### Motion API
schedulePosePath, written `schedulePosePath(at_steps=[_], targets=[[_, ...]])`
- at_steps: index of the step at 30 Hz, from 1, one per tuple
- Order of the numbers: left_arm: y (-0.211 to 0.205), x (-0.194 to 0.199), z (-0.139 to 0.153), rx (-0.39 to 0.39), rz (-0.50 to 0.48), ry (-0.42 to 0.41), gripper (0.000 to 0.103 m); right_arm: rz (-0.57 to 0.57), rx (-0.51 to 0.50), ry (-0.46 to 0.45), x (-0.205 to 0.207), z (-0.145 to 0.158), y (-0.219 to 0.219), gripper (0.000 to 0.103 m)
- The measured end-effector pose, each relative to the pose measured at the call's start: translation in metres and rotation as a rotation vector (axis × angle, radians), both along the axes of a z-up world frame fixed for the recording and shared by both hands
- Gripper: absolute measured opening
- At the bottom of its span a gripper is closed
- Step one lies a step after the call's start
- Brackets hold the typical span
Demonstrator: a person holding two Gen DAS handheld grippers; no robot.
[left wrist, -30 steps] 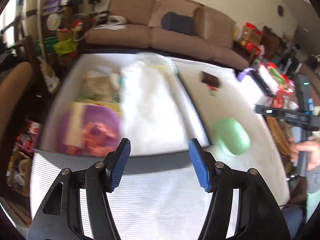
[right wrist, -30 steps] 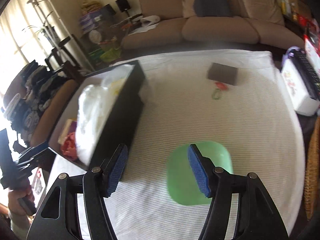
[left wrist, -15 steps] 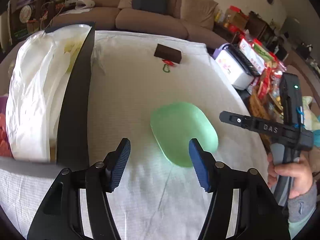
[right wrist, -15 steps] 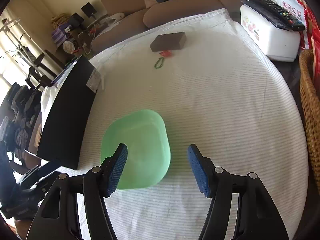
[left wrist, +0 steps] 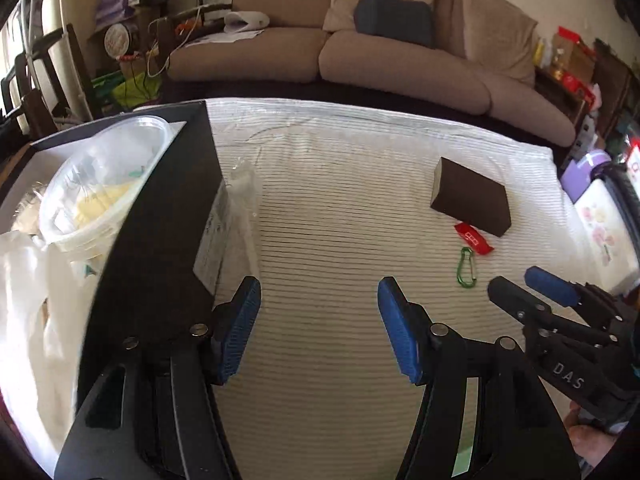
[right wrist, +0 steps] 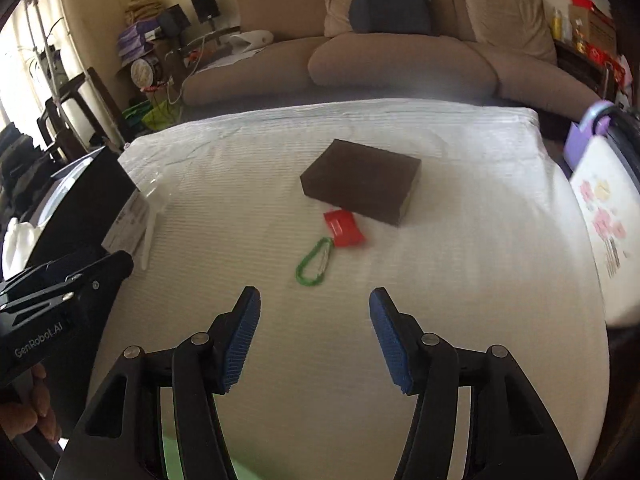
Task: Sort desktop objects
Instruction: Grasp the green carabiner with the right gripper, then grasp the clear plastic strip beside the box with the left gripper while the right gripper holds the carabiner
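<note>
Blue pads of your right tongs (right wrist: pixel 314 334) have just been closing a little, but they are open and empty, like your left tongs (left wrist: pixel 318 330). Ahead on the white counter (right wrist: pixel 460 280) lie a green clip (right wrist: pixel 314 264), a red tag (right wrist: pixel 344 227) and a brown block (right wrist: pixel 360 176), all touching or nearly. Grabbing the clip may drag the tag along.

My left wrist camera sits low over the striped tablecloth (left wrist: pixel 340 240), facing the sofa (left wrist: pixel 360 52) at the frame's top, black box (left wrist: pixel 160 220) close at left. My right wrist camera looks the same way, nearer the brown block (right wrist: pixel 360 176) mid-frame. Both views share block, green carabiner (left wrist: pixel 466 268), cloth and sofa, and each catches the other gripper at its edge.
</note>
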State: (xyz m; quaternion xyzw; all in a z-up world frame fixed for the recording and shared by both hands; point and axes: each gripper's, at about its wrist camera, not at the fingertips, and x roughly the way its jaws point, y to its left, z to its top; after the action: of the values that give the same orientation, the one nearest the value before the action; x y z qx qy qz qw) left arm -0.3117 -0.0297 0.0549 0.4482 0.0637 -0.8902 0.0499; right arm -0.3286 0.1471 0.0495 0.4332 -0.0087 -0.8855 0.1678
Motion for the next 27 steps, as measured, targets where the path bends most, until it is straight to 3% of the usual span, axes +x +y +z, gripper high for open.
schedulePosePath(at_steps=[4, 6, 8, 11, 13, 17, 22, 23, 24, 25, 27], targets=[[0.000, -0.018, -0.012, 0.010, -0.008, -0.004, 0.058, 0.039, 0.082, -0.008, -0.030, -0.022, -0.016, 0.042], [0.001, -0.022, -0.015, -0.030, 0.008, 0.009, 0.058, 0.060, 0.137, -0.019, -0.036, -0.033, -0.022, 0.040], [-0.001, -0.021, -0.017, -0.080, 0.043, 0.039, 0.058, 0.091, 0.179, 0.026, -0.033, -0.035, -0.028, 0.040], [0.009, -0.023, -0.029, -0.164, 0.044, 0.029, 0.058, 0.128, 0.208, 0.053, -0.025, -0.036, -0.033, 0.021], [0.012, -0.028, -0.038, -0.172, 0.055, 0.005, 0.061, 0.148, 0.261, 0.071, -0.017, -0.036, -0.039, 0.018], [0.012, -0.043, -0.053, -0.180, 0.092, -0.040, 0.062, 0.159, 0.189, 0.022, -0.004, -0.031, -0.026, 0.017], [0.014, -0.060, -0.062, -0.163, 0.102, -0.045, 0.059, 0.135, 0.017, 0.000, 0.019, -0.013, 0.003, 0.017], [0.011, -0.061, -0.061, -0.129, 0.095, -0.042, 0.043, 0.130, -0.010, -0.004, 0.024, -0.010, 0.008, 0.017], [0.008, -0.063, -0.060, -0.089, 0.079, -0.043, 0.017, 0.126, -0.043, -0.013, 0.028, -0.007, 0.014, 0.017], [0.010, -0.065, -0.059, -0.090, 0.073, -0.054, 0.005, 0.121, -0.076, -0.023, 0.031, -0.004, 0.019, 0.017], [0.016, -0.068, -0.058, -0.105, 0.046, -0.070, 0.000, 0.109, -0.140, -0.034, 0.036, 0.001, 0.028, 0.017]])
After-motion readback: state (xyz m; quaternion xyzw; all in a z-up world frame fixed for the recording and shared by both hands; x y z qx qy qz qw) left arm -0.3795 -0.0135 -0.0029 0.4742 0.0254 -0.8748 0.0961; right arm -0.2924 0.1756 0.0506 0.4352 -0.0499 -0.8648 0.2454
